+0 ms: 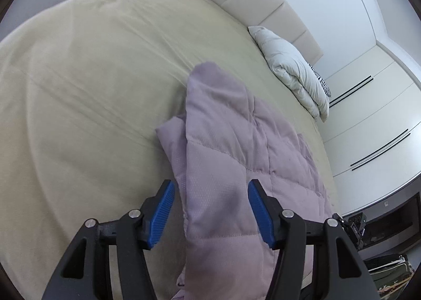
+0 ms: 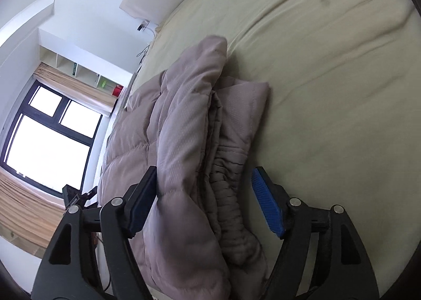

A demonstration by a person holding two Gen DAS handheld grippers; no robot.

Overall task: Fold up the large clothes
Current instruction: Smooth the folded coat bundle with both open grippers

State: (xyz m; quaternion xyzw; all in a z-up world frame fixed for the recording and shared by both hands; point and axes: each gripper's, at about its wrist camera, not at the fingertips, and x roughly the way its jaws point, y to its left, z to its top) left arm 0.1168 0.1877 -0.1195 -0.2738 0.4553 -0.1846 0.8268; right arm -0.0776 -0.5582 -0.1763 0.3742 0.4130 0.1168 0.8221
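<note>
A white duvet (image 1: 294,68) sits bundled far off by the headboard (image 1: 263,3). On the beige bed (image 1: 92,89), the folded mauve padded jacket (image 1: 231,147) lies between both grippers' parted jaws, left gripper (image 1: 210,210) and right gripper (image 2: 204,200) gripping nothing.

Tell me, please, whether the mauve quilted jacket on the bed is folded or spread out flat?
Partly folded: the quilted jacket lies bunched on the bed, a sleeve laid over its body.
</note>
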